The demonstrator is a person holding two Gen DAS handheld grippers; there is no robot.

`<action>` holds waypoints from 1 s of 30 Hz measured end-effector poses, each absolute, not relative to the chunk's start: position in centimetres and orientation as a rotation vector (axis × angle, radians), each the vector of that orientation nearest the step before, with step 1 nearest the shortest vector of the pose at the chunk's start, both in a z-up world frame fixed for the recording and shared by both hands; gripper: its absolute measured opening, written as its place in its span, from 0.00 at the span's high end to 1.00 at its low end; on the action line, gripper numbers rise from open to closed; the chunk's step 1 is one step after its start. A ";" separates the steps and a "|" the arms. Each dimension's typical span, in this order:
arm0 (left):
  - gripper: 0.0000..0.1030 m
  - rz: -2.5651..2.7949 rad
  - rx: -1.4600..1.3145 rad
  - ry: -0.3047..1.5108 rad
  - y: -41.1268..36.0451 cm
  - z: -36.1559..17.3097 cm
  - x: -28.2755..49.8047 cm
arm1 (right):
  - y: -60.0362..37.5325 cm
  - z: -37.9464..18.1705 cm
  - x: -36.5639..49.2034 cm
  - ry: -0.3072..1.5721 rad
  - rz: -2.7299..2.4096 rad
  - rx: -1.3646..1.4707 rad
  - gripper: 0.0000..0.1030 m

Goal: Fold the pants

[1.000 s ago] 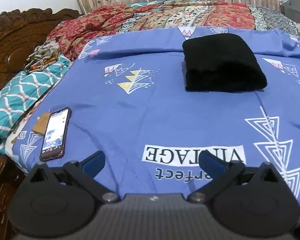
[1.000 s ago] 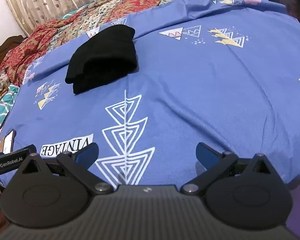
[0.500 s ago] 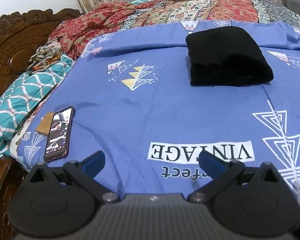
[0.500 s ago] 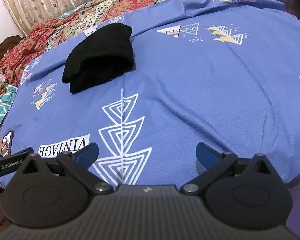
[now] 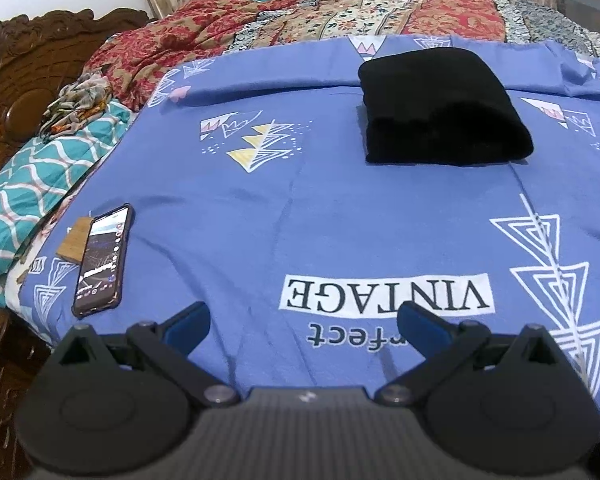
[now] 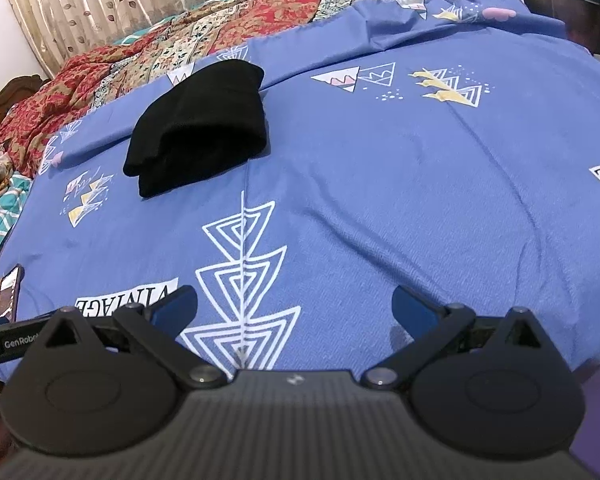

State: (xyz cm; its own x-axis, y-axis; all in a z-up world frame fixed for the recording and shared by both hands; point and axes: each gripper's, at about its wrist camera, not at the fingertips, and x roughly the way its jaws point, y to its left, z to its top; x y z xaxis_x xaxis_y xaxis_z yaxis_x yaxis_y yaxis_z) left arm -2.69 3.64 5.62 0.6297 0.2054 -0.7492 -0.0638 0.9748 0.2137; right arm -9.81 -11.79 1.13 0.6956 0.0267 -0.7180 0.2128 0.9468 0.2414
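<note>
The black pants [image 5: 440, 108] lie folded into a thick bundle on the blue printed bedsheet [image 5: 300, 208], toward the far side of the bed. In the right wrist view the same pants [image 6: 200, 120] sit at the upper left. My left gripper [image 5: 302, 318] hangs open over the near edge of the sheet, well short of the pants, with nothing between its blue-tipped fingers. My right gripper [image 6: 294, 306] is likewise open and holds nothing, above the white triangle print near the bed's front edge.
A phone [image 5: 102, 260] with a lit screen lies on the sheet's left edge beside a small brown card [image 5: 74, 240]. A red patterned blanket [image 5: 340, 20] is bunched at the back. A teal pillow [image 5: 32, 184] and the carved wooden headboard [image 5: 24, 72] stand at left.
Both grippers have drifted slightly, so the pants shift a little in each view. The pants themselves stay put, and both grippers remain open.
</note>
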 end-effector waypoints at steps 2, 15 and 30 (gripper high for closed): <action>0.00 0.143 0.167 0.876 3.6 5.7 -2.8 | -11.8 1.3 -9.9 0.789 -0.112 0.315 0.00; 0.00 0.111 0.139 0.901 3.7 5.7 -2.7 | -11.1 1.5 -9.9 0.781 -0.102 0.292 0.00; 0.00 0.091 0.149 0.901 3.5 5.7 -2.8 | -11.0 1.3 -9.9 0.789 -0.103 0.300 0.00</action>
State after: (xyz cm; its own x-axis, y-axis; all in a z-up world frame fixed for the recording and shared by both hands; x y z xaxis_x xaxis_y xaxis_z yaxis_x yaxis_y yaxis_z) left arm -2.84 3.49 5.75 0.6180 0.1409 -0.7735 -0.0160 0.9858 0.1669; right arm -9.90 -11.01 1.34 0.7019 0.0207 -0.7120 0.2023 0.9526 0.2271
